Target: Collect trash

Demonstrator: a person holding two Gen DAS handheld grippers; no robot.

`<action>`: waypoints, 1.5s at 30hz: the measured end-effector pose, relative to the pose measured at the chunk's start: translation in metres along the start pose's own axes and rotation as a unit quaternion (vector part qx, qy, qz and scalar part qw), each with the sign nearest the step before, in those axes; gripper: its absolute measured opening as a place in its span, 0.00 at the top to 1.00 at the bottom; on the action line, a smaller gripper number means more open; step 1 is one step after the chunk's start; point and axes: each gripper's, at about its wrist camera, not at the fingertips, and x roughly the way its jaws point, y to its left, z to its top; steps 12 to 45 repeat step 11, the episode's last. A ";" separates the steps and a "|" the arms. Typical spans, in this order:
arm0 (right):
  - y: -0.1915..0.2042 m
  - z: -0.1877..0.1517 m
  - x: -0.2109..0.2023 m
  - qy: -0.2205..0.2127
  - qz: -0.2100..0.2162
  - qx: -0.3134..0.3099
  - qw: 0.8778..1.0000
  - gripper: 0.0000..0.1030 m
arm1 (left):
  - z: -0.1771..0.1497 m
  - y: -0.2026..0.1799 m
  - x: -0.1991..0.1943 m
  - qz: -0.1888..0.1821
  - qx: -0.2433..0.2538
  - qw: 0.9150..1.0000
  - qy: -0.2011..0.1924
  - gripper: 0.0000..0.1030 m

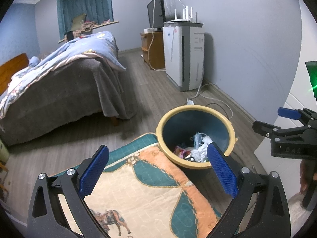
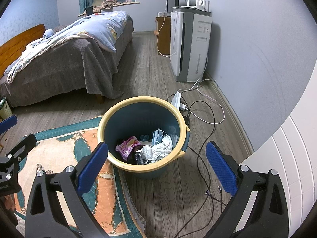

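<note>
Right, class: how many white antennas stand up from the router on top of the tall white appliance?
4. They stand in a row along the router atop the white appliance: one at the left end, two near the middle, one towards the right. Another may be hidden.

We see the bin, dark teal with a pale yellow rim, holding a pink wrapper and white tissue. At its eight o'clock lies a quilted mat in cream, orange and teal with chain motifs. Our grippers carry blue textured pads on black frames.
</note>
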 end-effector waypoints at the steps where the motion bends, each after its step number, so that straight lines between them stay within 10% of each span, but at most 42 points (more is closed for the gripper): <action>1: 0.000 0.000 0.000 0.000 0.000 0.000 1.000 0.06 | 0.000 0.000 0.000 -0.004 0.001 1.000 0.002 0.05; 45: 0.005 -0.005 0.004 0.010 -0.012 -0.003 1.000 0.05 | 0.001 0.013 0.004 0.014 -0.023 0.999 0.031 0.05</action>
